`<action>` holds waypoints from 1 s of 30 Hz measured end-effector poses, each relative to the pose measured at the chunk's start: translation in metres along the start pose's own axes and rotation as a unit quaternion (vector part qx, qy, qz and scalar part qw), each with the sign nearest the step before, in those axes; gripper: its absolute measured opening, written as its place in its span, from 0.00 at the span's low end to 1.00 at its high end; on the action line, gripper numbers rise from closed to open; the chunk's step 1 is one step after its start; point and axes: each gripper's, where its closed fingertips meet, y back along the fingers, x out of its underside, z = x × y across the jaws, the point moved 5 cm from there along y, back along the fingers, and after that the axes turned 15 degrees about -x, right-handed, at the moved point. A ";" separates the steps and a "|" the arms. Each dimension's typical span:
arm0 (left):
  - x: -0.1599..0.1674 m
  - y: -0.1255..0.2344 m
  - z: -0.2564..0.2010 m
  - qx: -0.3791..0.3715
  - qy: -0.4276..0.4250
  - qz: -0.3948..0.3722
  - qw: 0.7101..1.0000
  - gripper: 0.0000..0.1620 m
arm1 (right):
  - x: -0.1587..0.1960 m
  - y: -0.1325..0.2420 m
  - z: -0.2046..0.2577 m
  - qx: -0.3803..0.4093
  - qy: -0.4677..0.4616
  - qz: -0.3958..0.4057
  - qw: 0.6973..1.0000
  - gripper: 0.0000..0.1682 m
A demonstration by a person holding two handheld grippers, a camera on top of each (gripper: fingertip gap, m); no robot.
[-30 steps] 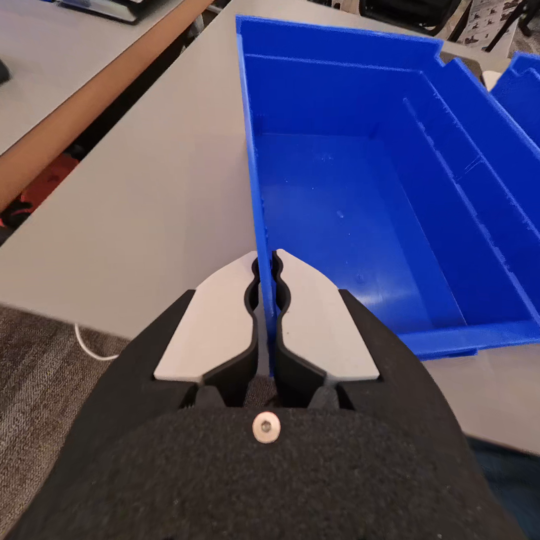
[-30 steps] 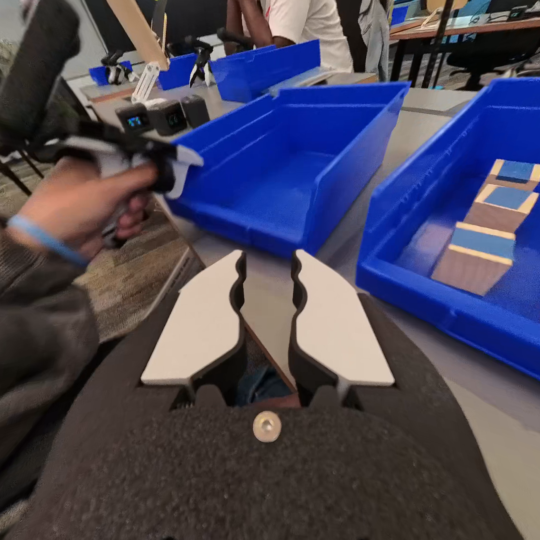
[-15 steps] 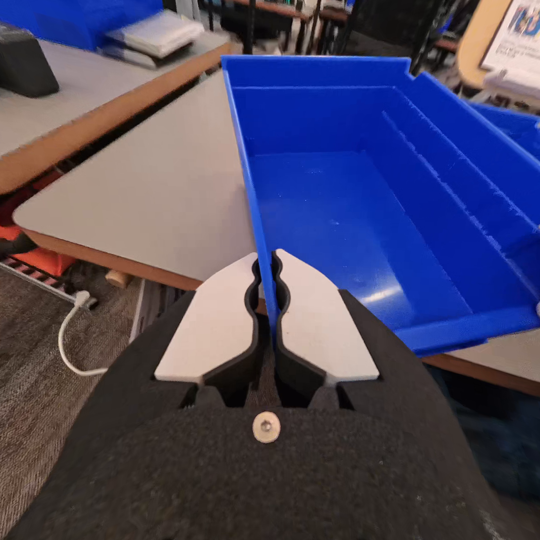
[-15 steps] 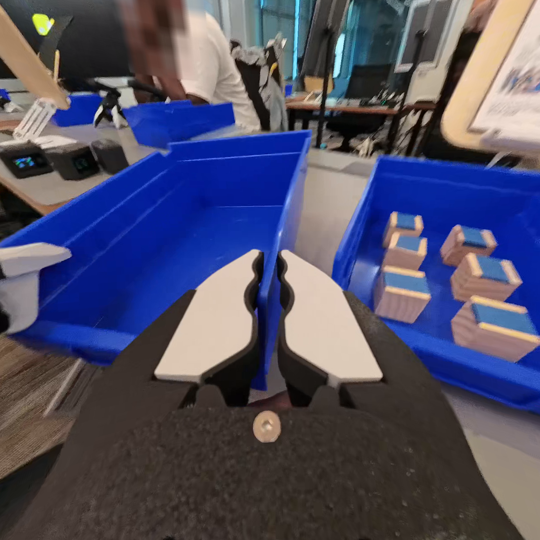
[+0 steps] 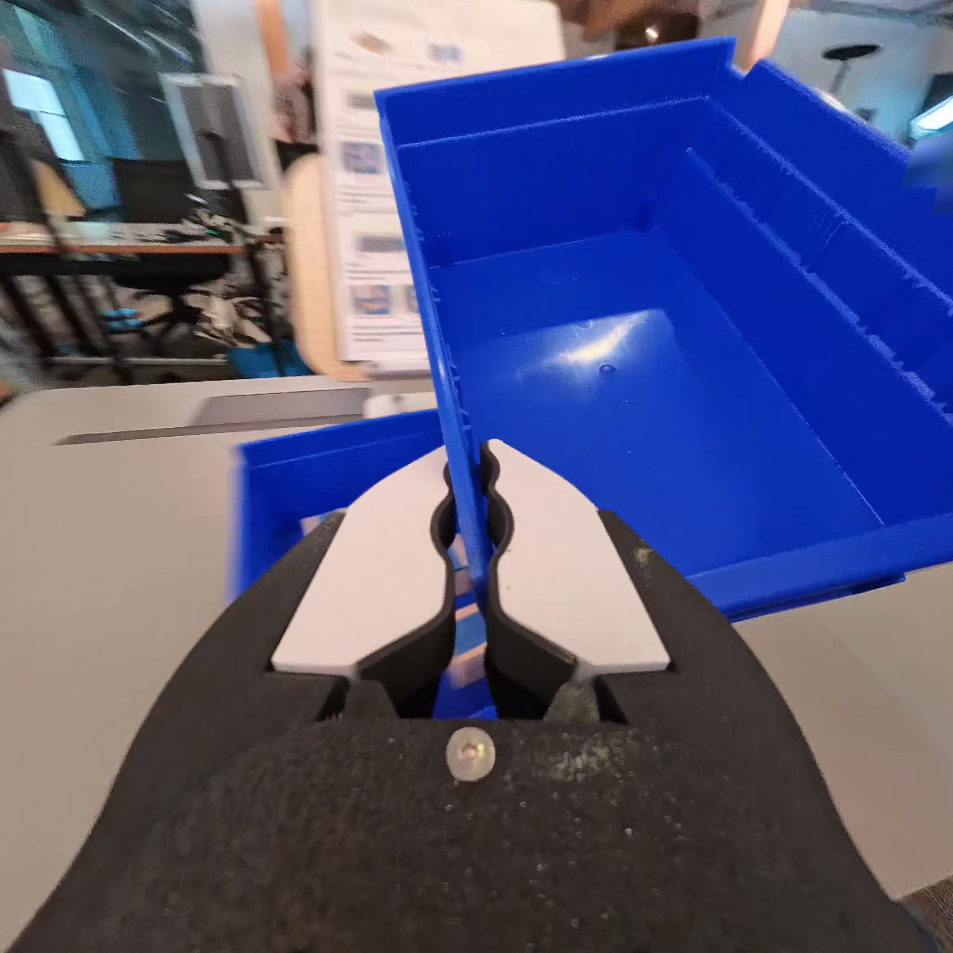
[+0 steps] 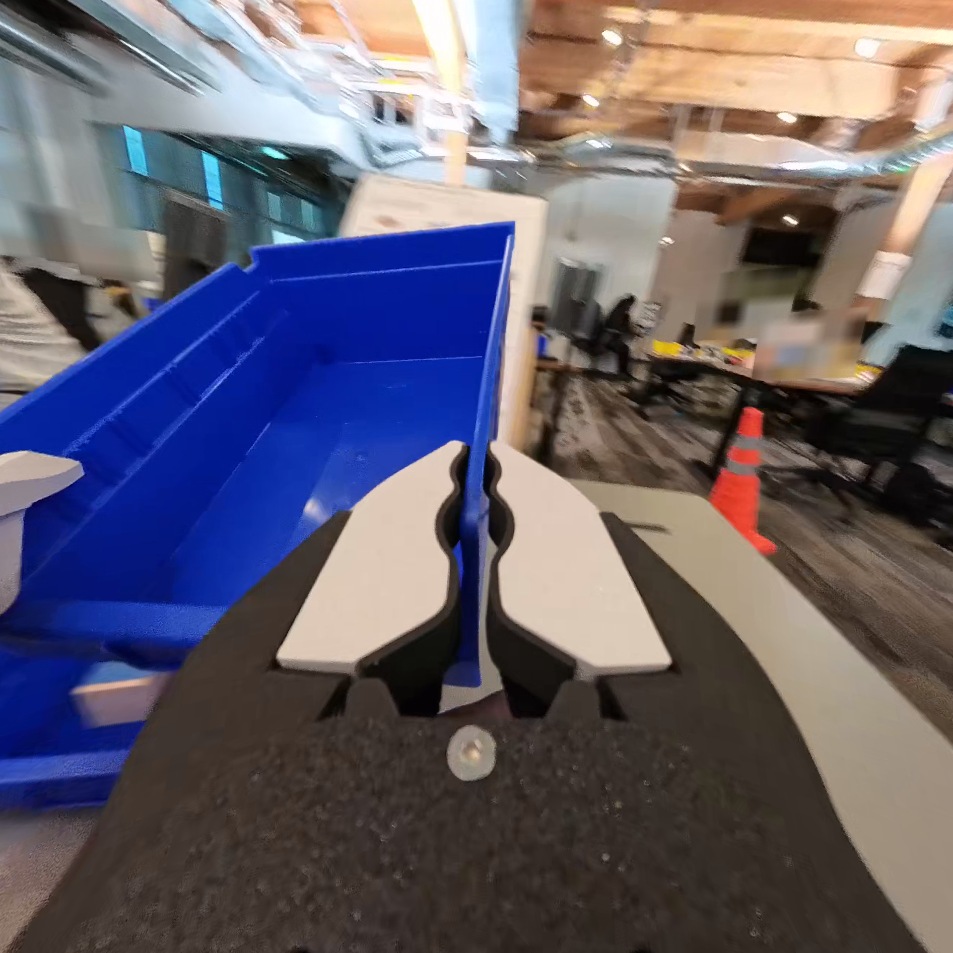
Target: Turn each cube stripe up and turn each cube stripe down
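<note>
An empty blue bin (image 5: pixel 670 412) hangs tilted in the air between both grippers. My left gripper (image 5: pixel 466 454) is shut on its left wall. My right gripper (image 6: pixel 477 448) is shut on its right wall; the empty bin (image 6: pixel 309 412) fills the left of that view, and a left gripper finger (image 6: pixel 31 479) shows at the far left. Under it stands a second blue bin (image 5: pixel 289 474) on the grey table. A wooden cube with a blue face (image 5: pixel 466 665) shows between my left fingers. A blurred pale cube (image 6: pixel 113 691) lies in the lower bin (image 6: pixel 51 773). The other cubes are hidden.
The grey table (image 5: pixel 103 567) runs left of the lower bin and also to the right (image 6: pixel 773 619), where its edge curves away. An orange cone (image 6: pixel 742 474) stands on the floor beyond. Desks, chairs and a poster board are in the blurred background.
My right gripper shut on the empty bin's right wall. Both grippers lifted the bin off the table, tilted it and carried it over the bin with the cubes.
</note>
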 end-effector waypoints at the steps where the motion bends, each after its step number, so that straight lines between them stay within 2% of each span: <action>1: 0.005 -0.011 -0.035 0.019 -0.006 0.011 1.000 0.04 | 0.008 0.009 -0.032 0.026 -0.010 0.013 1.000 0.02; 5: 0.047 -0.048 -0.162 0.065 -0.040 0.071 0.995 0.04 | 0.058 0.040 -0.148 0.071 -0.052 0.063 0.994 0.02; 9: 0.102 -0.065 -0.251 0.064 -0.061 0.154 0.984 0.03 | 0.135 0.058 -0.232 0.096 -0.117 0.139 0.979 0.02; 12: 0.128 -0.066 -0.274 0.063 -0.053 0.176 0.981 0.03 | 0.171 0.066 -0.257 0.073 -0.168 0.145 0.972 0.03; 15: 0.140 -0.065 -0.284 0.071 -0.052 0.174 0.981 0.05 | 0.190 0.069 -0.270 0.053 -0.167 0.160 0.971 0.03; 18: 0.142 -0.062 -0.300 0.093 -0.046 0.163 0.981 0.13 | 0.206 0.066 -0.287 0.046 -0.210 0.147 0.965 0.03; 20: 0.143 -0.058 -0.307 0.123 -0.055 0.161 0.978 0.24 | 0.207 0.065 -0.296 0.037 -0.252 0.133 0.958 0.03; 21: 0.142 -0.054 -0.307 0.136 -0.061 0.164 0.975 0.34 | 0.205 0.065 -0.298 0.034 -0.258 0.127 0.957 0.04; 22: 0.139 -0.047 -0.304 0.151 -0.065 0.167 0.972 0.37 | 0.202 0.066 -0.299 0.033 -0.252 0.119 0.960 0.06; 24: 0.122 -0.020 -0.290 0.218 -0.031 0.160 0.962 0.36 | 0.187 0.076 -0.302 0.060 -0.223 0.109 0.967 0.13; 26: 0.098 0.014 -0.256 0.282 0.022 0.160 0.946 0.37 | 0.156 0.086 -0.297 0.090 -0.164 0.090 0.978 0.15; 28: 0.074 0.036 -0.196 0.278 0.048 0.143 0.949 0.36 | 0.115 0.085 -0.276 0.086 -0.100 0.057 0.990 0.16; 30: 0.061 0.039 -0.118 0.208 0.044 0.126 0.969 0.36 | 0.081 0.066 -0.231 0.014 -0.051 0.052 0.997 0.15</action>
